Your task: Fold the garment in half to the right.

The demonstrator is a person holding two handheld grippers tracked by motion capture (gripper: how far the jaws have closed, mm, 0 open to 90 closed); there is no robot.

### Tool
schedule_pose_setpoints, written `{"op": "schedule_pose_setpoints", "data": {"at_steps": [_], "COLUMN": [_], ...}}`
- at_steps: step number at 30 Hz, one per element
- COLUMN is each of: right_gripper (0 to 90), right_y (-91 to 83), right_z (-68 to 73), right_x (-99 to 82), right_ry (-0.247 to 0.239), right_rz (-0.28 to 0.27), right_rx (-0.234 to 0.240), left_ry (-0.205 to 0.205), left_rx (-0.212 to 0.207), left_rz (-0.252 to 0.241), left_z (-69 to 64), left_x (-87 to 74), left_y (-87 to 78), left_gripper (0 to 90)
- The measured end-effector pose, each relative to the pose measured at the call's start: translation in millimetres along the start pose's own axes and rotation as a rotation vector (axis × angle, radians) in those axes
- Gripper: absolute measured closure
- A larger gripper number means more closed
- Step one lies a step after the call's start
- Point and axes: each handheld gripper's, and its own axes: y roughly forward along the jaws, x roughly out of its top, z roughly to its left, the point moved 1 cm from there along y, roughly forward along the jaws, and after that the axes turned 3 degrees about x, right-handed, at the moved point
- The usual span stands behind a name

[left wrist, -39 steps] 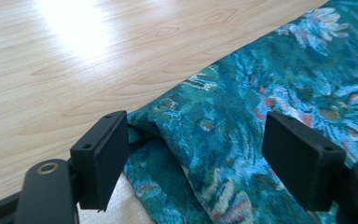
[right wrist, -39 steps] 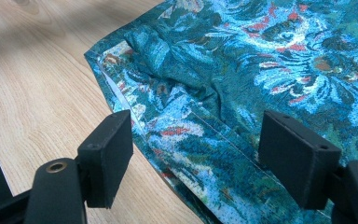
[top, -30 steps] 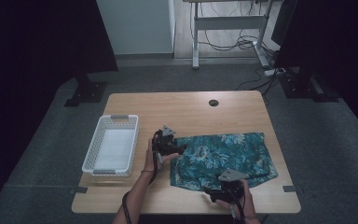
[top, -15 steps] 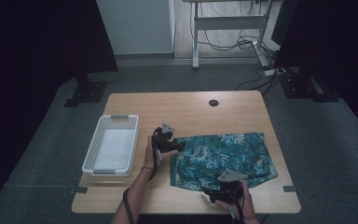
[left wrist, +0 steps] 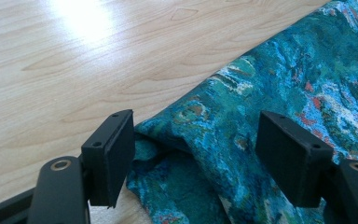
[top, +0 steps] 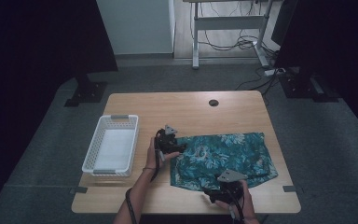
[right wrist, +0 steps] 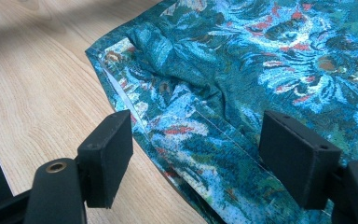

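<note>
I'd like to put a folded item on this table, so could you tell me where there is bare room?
The far half of the table is bare wood, apart from the round hole. A narrow strip runs between the white basket and the teal floral cloth. The near right is crowded: the cloth, with the left gripper and right gripper at its edges.

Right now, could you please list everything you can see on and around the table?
patterned cloth: one, teal with floral print, right half of the table, spread flat.
basket: one, white plastic, left side of the table, nothing visible in it.
table: one, light wood, with a dark round hole near its far edge.
desk frame: one, pale metal legs, on the floor behind, cables beside it.
left gripper: one, black, at the cloth's left edge; jaws have just been closing, cloth corner between them, not pinched.
right gripper: one, black, at the cloth's near edge, jaws open over the hem.
</note>
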Motion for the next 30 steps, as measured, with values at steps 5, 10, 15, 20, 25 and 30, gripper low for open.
{"op": "schedule_pose_setpoints", "data": {"at_steps": [5,10,15,20,25,30], "right_gripper": [25.3,25.3,25.3,25.3,25.3,25.3], "right_y": [0.4,0.9,1.1,0.9,1.5,1.6], "right_z": [0.5,0.6,0.6,1.1,1.6,1.4], "right_x": [-0.1,-0.4,-0.4,-0.5,-0.9,-0.9], "right_ry": [-0.002,-0.003,-0.003,-0.004,-0.008,-0.008], "right_rz": [0.002,0.003,0.002,0.004,0.008,0.009], "right_rx": [-0.001,-0.002,-0.002,-0.004,-0.006,-0.006], "left_ry": [-0.002,-0.002,0.005,0.016,0.026,0.019], "left_rx": [0.0,-0.002,-0.003,-0.001,-0.001,0.039], "left_rz": [0.008,0.012,0.021,0.019,0.015,-0.015], "left_z": [-1.2,-0.6,-0.9,-2.1,-1.0,4.0], "left_x": [-3.8,-5.2,-5.8,-7.0,-6.6,-3.6], "left_y": [3.9,4.6,6.3,7.7,7.9,4.2], "left_gripper": [28.9,29.1,28.7,28.5,28.4,27.9]}}
